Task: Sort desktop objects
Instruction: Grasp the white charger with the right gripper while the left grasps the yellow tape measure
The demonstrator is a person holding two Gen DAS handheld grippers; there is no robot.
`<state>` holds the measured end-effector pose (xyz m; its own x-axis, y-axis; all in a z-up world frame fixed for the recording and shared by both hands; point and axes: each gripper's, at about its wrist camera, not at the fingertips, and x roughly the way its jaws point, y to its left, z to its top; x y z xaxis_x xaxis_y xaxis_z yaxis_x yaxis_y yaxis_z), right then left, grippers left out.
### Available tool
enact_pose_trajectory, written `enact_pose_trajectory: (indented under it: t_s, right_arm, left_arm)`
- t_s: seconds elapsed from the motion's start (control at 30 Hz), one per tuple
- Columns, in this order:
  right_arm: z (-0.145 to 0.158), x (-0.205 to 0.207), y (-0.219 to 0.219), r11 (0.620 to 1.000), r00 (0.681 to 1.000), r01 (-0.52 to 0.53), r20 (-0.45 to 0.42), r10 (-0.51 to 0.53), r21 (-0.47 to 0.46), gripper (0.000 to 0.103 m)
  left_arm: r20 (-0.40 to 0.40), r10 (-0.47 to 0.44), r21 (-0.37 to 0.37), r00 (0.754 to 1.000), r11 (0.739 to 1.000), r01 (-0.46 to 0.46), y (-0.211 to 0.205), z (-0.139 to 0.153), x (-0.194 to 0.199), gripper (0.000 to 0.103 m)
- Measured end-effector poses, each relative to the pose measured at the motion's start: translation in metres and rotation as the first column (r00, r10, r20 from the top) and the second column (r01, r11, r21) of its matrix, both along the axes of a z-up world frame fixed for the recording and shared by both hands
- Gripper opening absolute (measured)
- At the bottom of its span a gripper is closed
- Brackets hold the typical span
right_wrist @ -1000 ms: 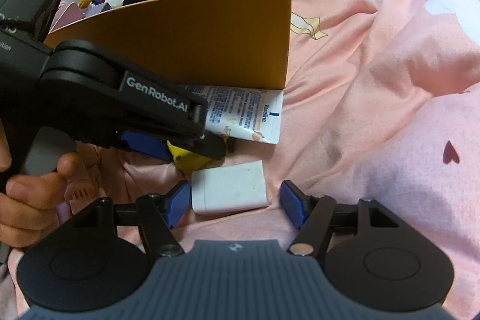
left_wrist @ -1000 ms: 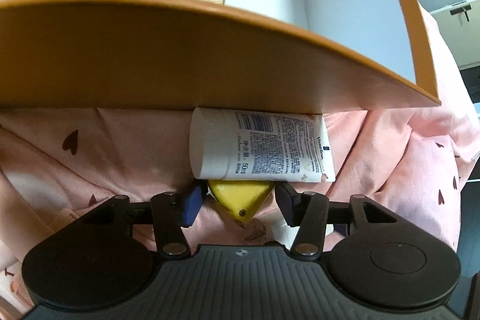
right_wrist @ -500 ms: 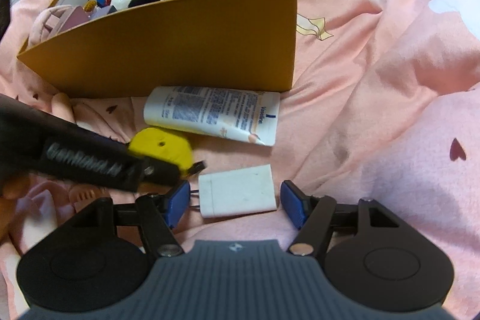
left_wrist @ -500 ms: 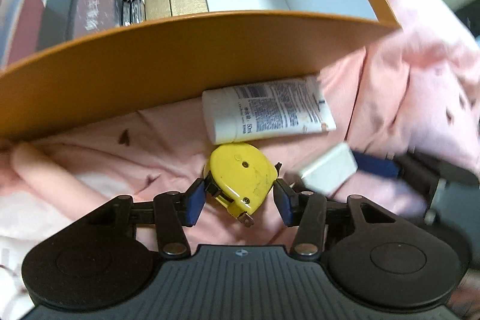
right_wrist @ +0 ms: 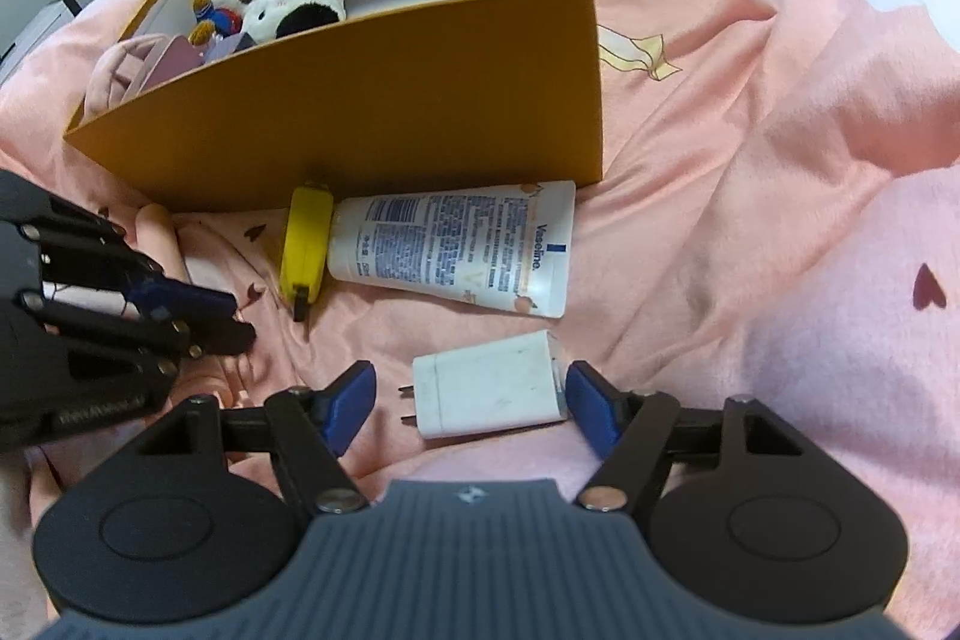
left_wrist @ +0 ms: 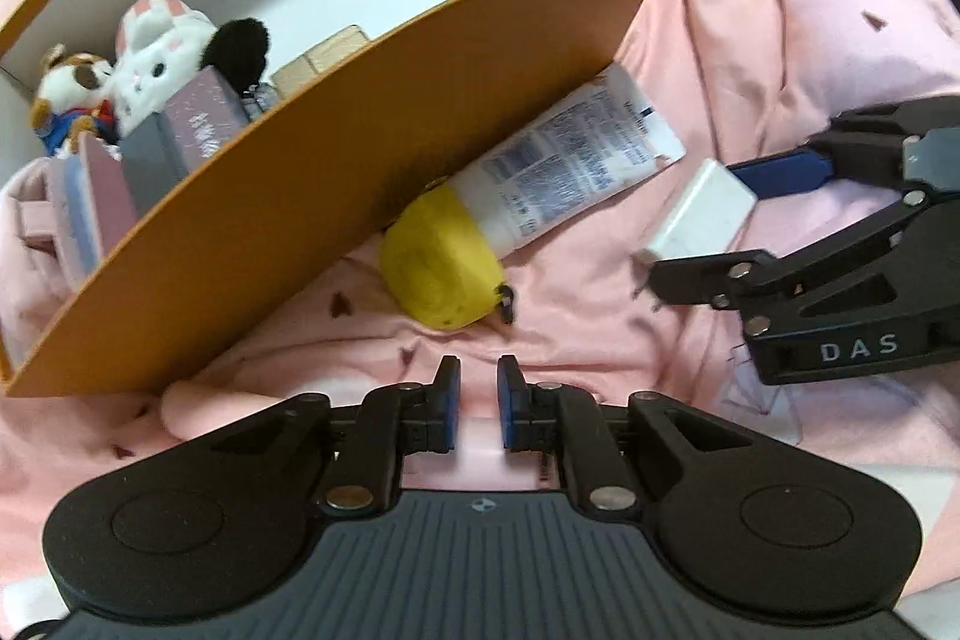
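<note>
Yellow plastic marks the tape measure (left_wrist: 441,268), which now lies free on the pink bedspread (left_wrist: 750,40), tipped on edge and touching both the cap end of the white lotion tube (left_wrist: 570,166) and the foot of the orange box (left_wrist: 372,112). Half a second earlier it sat between the pads of the left gripper (left_wrist: 478,385); those jaws have just been closing and now stand together with nothing between them, so the grasp appears to have slipped and the tape measure has squirted forward against the box wall instead of being lifted. The left gripper has also drawn back and up, well apart from its target. The right gripper (right_wrist: 470,388) has opened slightly further; its jaws stand apart around the white charger (right_wrist: 492,383), one blue pad just beside the far end, the other clear of the prongs, neither visibly pressing. The box already holds plush toys (left_wrist: 144,58) and small cartons. For the sort, three items remain outside: tape measure, tube and charger. The left side probably needs a fresh approach.
</note>
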<state>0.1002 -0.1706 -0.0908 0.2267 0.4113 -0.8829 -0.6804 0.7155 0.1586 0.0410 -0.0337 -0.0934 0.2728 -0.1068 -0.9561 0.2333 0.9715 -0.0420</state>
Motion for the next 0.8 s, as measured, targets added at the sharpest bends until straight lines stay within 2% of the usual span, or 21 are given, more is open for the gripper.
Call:
enact_pose_trajectory:
  t_s: [0.1, 0.17, 0.2, 0.27, 0.4, 0.5, 0.53, 0.8]
  right_arm:
    - [0.001, 0.001, -0.002, 1.0, 1.0, 0.006, -0.009, -0.006, 0.013, 0.071]
    - [0.0, 0.001, -0.002, 1.0, 1.0, 0.007, -0.01, -0.007, 0.014, 0.071]
    - [0.0, 0.001, -0.002, 1.0, 1.0, 0.006, -0.009, -0.006, 0.013, 0.071]
    - [0.0, 0.002, -0.002, 1.0, 1.0, 0.005, -0.009, -0.005, 0.01, 0.071]
    - [0.0, 0.003, -0.002, 1.0, 1.0, 0.004, -0.009, -0.004, 0.01, 0.071]
    - [0.002, 0.001, -0.002, 1.0, 1.0, -0.001, -0.009, 0.001, 0.007, 0.069]
    - [0.004, 0.001, -0.003, 1.0, 1.0, -0.006, -0.01, 0.006, 0.01, 0.069]
    - [0.015, -0.011, -0.006, 0.999, 0.999, -0.032, 0.018, 0.032, -0.023, 0.066]
  left_arm:
    - [0.028, 0.027, -0.014, 0.999, 1.0, -0.027, 0.002, 0.001, 0.0, 0.02]
    - [0.049, 0.068, -0.038, 0.997, 0.997, -0.066, 0.008, 0.004, 0.0, 0.034]
    - [0.056, 0.094, -0.059, 0.994, 0.994, -0.09, 0.011, 0.006, 0.002, 0.038]
    - [0.07, 0.139, -0.099, 0.988, 0.986, -0.131, 0.015, 0.009, 0.008, 0.055]
    - [0.095, 0.18, -0.084, 0.979, 0.981, -0.172, 0.005, 0.009, 0.017, 0.056]
    - [0.083, 0.215, -0.063, 0.973, 0.976, -0.211, 0.001, -0.003, 0.029, 0.056]
    - [0.08, 0.222, -0.059, 0.972, 0.974, -0.218, 0.005, 0.002, 0.028, 0.056]
    - [0.05, 0.231, -0.009, 0.972, 0.973, -0.231, -0.001, -0.014, 0.039, 0.055]
